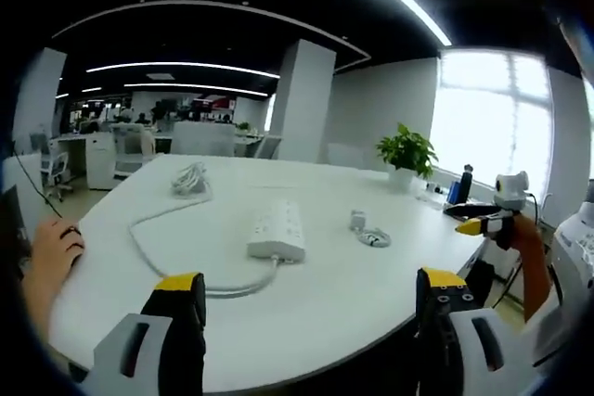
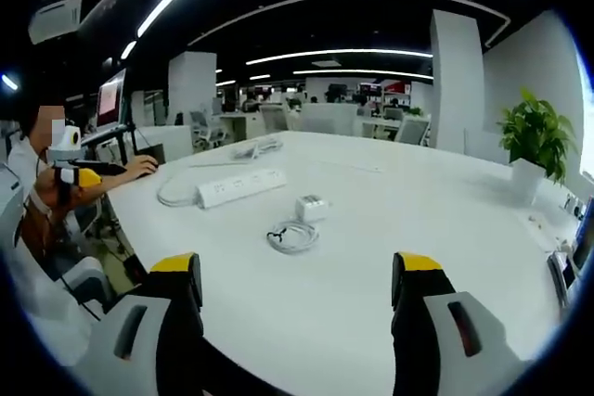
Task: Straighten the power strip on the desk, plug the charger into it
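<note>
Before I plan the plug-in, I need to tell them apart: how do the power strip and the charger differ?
The power strip is a long flat bar; the charger is a small cube-like block. The power strip's thick cord trails across the desk; the charger's thin cable lies coiled beside it. Both are white, lying apart and untouched.

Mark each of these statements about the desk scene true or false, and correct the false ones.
1. The charger is plugged into the power strip. False: it lies on the desk, apart from the strip.
2. Both grippers are open and hold nothing. True.
3. A coiled cable lies beside the charger. True.
4. A potted plant stands on the desk. True.
5. The left gripper is touching the power strip. False: it hovers short of it.
</note>
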Demonstrator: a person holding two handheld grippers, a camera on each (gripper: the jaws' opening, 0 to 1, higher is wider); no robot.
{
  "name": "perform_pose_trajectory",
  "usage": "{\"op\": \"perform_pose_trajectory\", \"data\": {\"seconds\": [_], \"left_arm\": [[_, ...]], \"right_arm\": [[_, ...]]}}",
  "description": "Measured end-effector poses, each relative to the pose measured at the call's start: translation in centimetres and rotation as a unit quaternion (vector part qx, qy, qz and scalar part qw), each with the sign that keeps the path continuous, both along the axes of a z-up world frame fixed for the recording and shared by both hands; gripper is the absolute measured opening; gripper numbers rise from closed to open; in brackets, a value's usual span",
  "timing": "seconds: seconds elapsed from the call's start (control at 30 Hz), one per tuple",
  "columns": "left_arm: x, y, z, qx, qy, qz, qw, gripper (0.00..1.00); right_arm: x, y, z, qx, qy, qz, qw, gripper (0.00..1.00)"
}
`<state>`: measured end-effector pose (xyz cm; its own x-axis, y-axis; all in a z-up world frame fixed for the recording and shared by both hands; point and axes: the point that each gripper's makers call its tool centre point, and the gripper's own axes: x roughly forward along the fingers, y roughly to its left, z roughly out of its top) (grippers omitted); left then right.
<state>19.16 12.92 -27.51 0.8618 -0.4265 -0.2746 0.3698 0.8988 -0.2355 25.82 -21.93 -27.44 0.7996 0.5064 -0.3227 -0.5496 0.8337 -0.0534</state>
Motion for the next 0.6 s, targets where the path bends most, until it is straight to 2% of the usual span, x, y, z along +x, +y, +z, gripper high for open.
{"op": "perform_pose_trajectory", "data": {"seconds": [0.17, 0.5, 0.53, 0.6], "left_arm": [[1.2, 0.3, -0.4, 0.015, 0.011, 0.008, 0.9998, 0.96], [1.3, 0.1, 0.2, 0.022, 0.011, 0.004, 0.9997, 0.96], [1.4, 0.0, 0.2, 0.02, 0.012, 0.004, 0.9997, 0.95], [1.0, -0.8, -0.4, 0.008, 0.036, -0.021, 0.9991, 0.84]], "right_arm": [[1.0, 0.3, -0.7, 0.006, 0.009, 0.001, 0.9999, 0.82], [2.8, 1.5, -1.1, -0.002, 0.018, 0.01, 0.9998, 0.82], [2.9, 1.7, -1.2, -0.001, 0.019, 0.012, 0.9998, 0.82], [3.1, 1.8, -1.5, -0.001, 0.022, 0.013, 0.9997, 0.82]]}}
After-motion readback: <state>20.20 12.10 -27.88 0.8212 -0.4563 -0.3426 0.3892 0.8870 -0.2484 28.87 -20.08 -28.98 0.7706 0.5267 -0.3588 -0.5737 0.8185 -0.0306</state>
